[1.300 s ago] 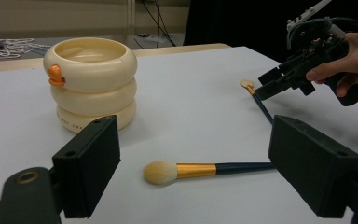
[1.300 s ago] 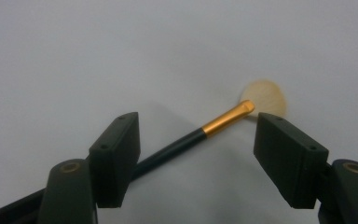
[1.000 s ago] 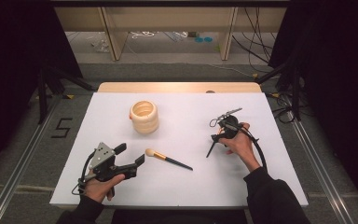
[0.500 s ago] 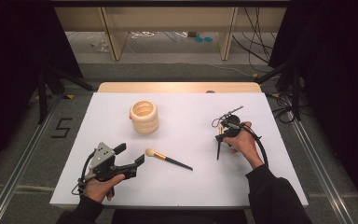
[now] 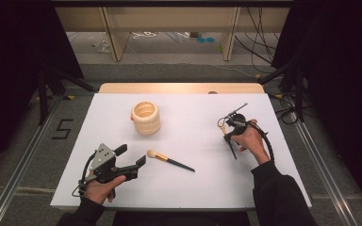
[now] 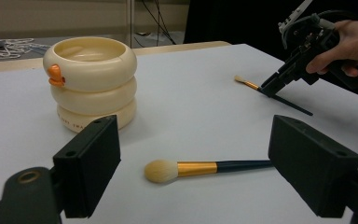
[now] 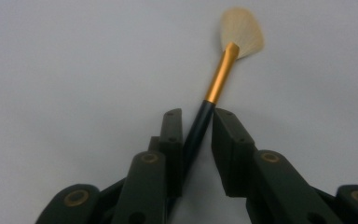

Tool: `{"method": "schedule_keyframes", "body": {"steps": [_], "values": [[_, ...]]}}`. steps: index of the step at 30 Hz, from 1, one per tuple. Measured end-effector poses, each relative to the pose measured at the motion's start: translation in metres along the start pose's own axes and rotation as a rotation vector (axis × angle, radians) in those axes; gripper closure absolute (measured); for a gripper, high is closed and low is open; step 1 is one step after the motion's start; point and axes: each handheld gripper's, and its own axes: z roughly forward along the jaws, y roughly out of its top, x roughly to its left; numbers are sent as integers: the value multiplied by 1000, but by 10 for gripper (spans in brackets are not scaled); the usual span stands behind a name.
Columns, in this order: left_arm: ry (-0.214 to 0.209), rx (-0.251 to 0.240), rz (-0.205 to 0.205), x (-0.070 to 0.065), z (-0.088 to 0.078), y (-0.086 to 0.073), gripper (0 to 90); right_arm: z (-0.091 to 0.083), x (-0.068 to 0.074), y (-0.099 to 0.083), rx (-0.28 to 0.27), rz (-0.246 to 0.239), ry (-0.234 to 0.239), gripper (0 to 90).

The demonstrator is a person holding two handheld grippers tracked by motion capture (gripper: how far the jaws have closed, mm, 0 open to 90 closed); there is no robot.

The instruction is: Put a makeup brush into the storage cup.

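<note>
A white bench (image 5: 188, 188) carries a cream ringed pot (image 5: 146, 117) — well apart from the right gripper (image 7: 198, 135), whose fingers have just been closing around a small fan brush (image 7: 223, 70), its dark handle between them. Near the front, the left gripper (image 6: 191, 158) rests with fingers spread wide — a bigger brush (image 5: 169, 160) lies just beyond them.

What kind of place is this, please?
Probably a lab recording station: a white table between dark curtains, floor rails, loose cables, and a floor mark "5".

Ahead of your left gripper (image 5: 131, 155), well apart, you have a cream ringed pot (image 5: 146, 117) upright on the white table (image 5: 193, 188); the floor's "5" mark (image 5: 62, 128) lies off its left side
</note>
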Motion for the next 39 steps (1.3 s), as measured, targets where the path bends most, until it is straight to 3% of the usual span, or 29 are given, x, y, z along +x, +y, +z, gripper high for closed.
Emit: {"method": "schedule_keyframes", "body": {"steps": [9, 10, 13, 14, 16, 23, 25, 34, 35, 36, 39], "values": [[1, 1, 1, 0, 0, 0, 166, 1, -2, 8, 60, -50, -9, 789], [2, 0, 1, 0, 0, 0, 166, 0, -1, 9, 80, -32, -2, 798], [3, 0, 0, 0, 0, 0, 166, -1, -1, 10, 119, -53, -22, 816], [4, -1, -1, 0, 0, 0, 166, 0, -2, 11, 121, -84, -22, 825], [4, 0, 0, 0, 0, 0, 167, -1, 0, 13, 158, -67, -18, 825], [9, 4, -4, 1, 0, -1, 168, 2, 1, 20, 200, -116, -37, 825], [10, 4, -3, 1, 0, -1, 169, 2, 4, 24, 238, -134, -49, 825], [6, 6, -1, 2, 1, -1, 171, 4, 6, 28, 261, -126, -52, 829], [6, 6, 0, 2, 1, -1, 171, 5, 5, 29, 262, -149, -53, 829], [5, 6, 4, 2, 1, 0, 171, 4, 7, 30, 281, -139, -58, 830], [6, 6, 7, 2, 1, 0, 172, 5, 11, 31, 289, -169, -82, 830]]}}
